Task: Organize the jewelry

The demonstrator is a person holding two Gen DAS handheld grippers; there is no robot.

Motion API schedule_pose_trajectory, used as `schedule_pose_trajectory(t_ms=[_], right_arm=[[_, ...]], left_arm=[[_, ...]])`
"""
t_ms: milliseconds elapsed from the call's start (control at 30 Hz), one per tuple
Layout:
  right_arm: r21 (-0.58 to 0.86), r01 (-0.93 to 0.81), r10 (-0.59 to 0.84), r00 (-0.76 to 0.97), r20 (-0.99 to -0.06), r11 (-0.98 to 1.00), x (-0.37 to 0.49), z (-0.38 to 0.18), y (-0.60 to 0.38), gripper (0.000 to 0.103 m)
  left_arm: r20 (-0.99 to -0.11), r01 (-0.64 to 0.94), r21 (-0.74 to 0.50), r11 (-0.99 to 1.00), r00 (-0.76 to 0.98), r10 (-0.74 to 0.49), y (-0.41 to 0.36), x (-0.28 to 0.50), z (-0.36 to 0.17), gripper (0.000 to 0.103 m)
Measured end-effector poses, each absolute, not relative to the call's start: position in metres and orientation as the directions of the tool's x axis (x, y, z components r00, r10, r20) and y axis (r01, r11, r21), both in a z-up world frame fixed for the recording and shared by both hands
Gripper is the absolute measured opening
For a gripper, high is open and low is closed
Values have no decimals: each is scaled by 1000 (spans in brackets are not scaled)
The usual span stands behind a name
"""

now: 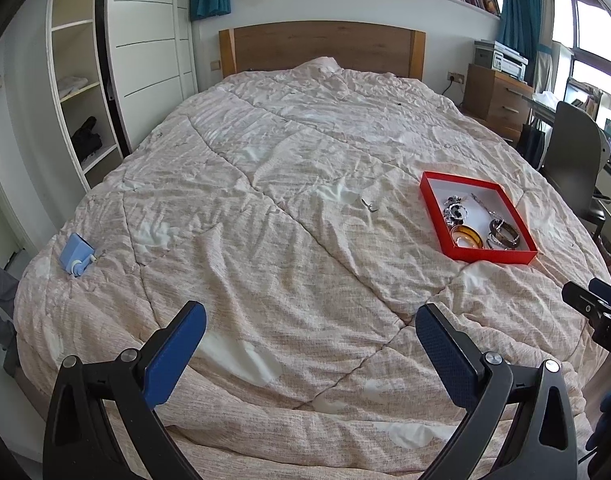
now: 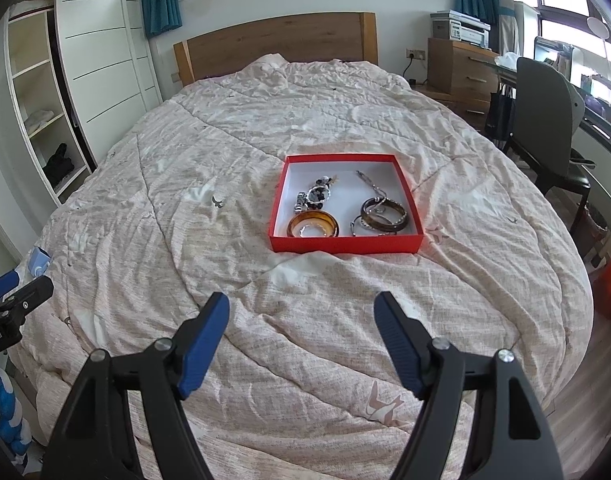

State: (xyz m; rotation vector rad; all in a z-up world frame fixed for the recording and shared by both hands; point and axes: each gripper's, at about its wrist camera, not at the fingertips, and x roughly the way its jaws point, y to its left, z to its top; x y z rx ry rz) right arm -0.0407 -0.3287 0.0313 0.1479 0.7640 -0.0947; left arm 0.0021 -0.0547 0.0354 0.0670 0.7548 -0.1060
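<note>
A red box [image 2: 345,245] is set on the bed [image 2: 245,128], toward its right side. An amber bangle [image 2: 313,225], dark bracelets [image 2: 384,213] and a beaded piece [image 2: 317,194] are held inside it. Both the left claw [image 1: 311,356] and the right claw [image 2: 303,344] are spread wide, nothing gripped, over the near quilt.

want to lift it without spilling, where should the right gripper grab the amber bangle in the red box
Grip the amber bangle across its band on the far-left arc, coming from above. It lies flat in the near-left corner of the red box, so the walls probably block a side approach. The right gripper is open and empty.
</note>
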Motion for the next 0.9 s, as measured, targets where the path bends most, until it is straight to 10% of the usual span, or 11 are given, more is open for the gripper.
schedule_pose_trajectory(t_ms=[900], right_arm=[[97, 137, -31, 715, -698, 986, -41, 30, -328, 74]], left_arm=[[-696, 128, 12, 992, 713, -84, -57, 0, 28, 103]])
